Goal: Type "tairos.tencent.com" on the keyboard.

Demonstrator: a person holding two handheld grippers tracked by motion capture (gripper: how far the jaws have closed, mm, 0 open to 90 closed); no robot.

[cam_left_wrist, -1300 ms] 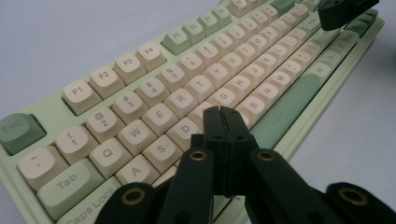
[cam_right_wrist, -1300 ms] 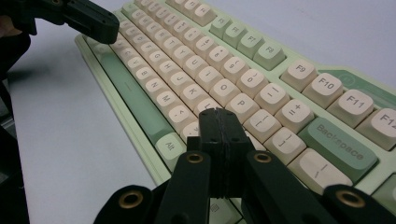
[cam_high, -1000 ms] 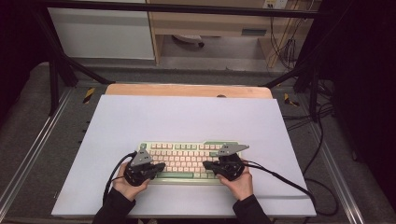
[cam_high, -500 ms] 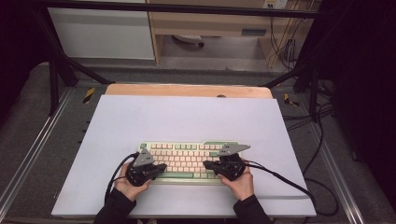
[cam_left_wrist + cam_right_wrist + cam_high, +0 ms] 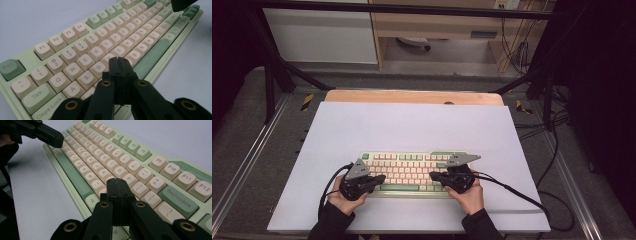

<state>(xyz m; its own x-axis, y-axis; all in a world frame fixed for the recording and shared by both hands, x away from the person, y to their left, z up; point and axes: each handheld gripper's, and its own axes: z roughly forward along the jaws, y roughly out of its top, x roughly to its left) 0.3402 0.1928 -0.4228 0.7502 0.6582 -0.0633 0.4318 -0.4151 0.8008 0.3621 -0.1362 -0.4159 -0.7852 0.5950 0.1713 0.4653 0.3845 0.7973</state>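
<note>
A pale green keyboard (image 5: 412,172) with cream keys lies near the front of the white table top. My left gripper (image 5: 379,179) is over its left end, jaws shut with nothing between them; in the left gripper view its tip (image 5: 119,61) hovers just over the keys around F and G of the keyboard (image 5: 82,57). My right gripper (image 5: 434,176) is over the right end, also shut and empty; in the right gripper view its tip (image 5: 117,182) sits above keys right of L on the keyboard (image 5: 130,167). The left gripper (image 5: 53,141) appears far off there.
The white table top (image 5: 412,125) has a wooden strip (image 5: 412,96) at its far edge. Black cables (image 5: 522,195) trail from both grippers across the front. A dark frame and cabinets stand behind the table.
The left gripper has shifted slightly right along the keyboard's lower rows. The right gripper has barely moved.
</note>
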